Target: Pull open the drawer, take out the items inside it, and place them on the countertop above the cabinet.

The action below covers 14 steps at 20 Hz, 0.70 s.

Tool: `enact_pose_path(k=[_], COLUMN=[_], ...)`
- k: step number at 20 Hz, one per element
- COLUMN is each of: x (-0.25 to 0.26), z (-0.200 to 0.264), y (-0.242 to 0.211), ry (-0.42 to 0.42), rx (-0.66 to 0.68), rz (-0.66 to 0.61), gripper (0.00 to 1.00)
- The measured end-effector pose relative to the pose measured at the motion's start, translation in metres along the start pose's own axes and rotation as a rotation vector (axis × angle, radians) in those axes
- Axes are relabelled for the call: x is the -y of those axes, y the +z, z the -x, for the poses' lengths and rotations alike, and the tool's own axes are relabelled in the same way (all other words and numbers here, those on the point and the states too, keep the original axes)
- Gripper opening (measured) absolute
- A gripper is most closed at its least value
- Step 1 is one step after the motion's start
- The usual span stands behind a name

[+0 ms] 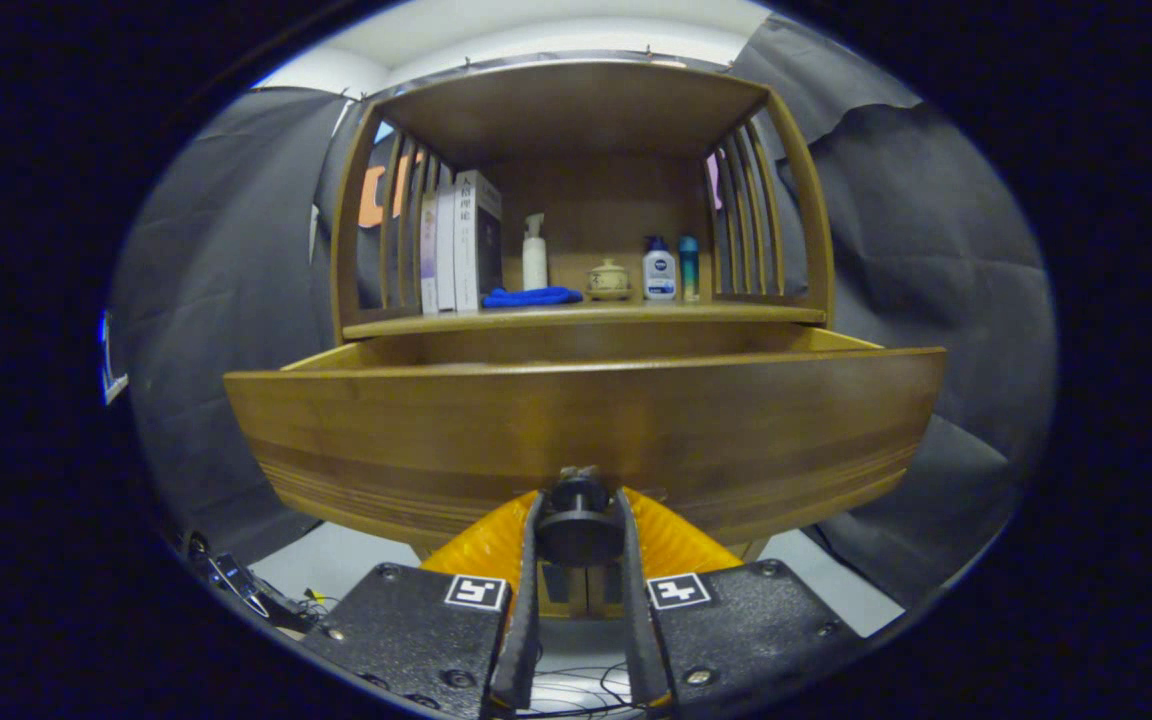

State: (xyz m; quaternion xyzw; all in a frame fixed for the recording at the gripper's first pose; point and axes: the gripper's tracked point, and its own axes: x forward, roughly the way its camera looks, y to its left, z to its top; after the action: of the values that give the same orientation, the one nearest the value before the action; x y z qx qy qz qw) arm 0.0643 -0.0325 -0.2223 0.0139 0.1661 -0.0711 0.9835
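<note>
The tool [579,525] is pinching the dark round knob [577,520] on the front of the drawer [586,425], one finger pressed on each side of it. The drawer stands pulled well out from the wooden cabinet [586,200], its front panel close ahead of the fingers and its side walls running back to the cabinet body. From this low angle the inside of the drawer is hidden behind the front panel, so what lies in it cannot be told.

Above the drawer is the table [586,315] surface of the cabinet, where the items are meant to go. It already carries some books [461,245] at the left, a white pump bottle [534,252], a folded blue cloth [531,297], a small lidded pot [608,280] and two more bottles [671,268] toward the right.

The opening step looks nearly done. The risk now is pulling further: the drawer may come off its runners and tip or drop, spilling its contents. Letting go roughly could also knock it back inward. When placing items later, the crowded surface leaves little free room, so a careless reach could topple the bottles or the pot
</note>
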Motion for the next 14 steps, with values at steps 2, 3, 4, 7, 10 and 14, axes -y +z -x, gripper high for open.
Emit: enact_pose_path(k=[2, 3, 4, 7, 10, 14], x=[-0.001, 0.0, 0.001, 0.002, 0.002, 0.002], z=[0.01, 0.016, 0.021, 0.032, 0.038, 0.037], y=[-0.004, -0.006, -0.008, -0.013, -0.016, -0.018], ry=[0.01, 0.017, 0.022, 0.039, 0.046, 0.038], rx=[-0.004, -0.009, -0.013, -0.025, -0.036, -0.044], rz=[0.002, -0.008, -0.019, -0.013, -0.01, 0.009], gripper=[0.38, 0.38, 0.38, 0.38, 0.38, 0.38])
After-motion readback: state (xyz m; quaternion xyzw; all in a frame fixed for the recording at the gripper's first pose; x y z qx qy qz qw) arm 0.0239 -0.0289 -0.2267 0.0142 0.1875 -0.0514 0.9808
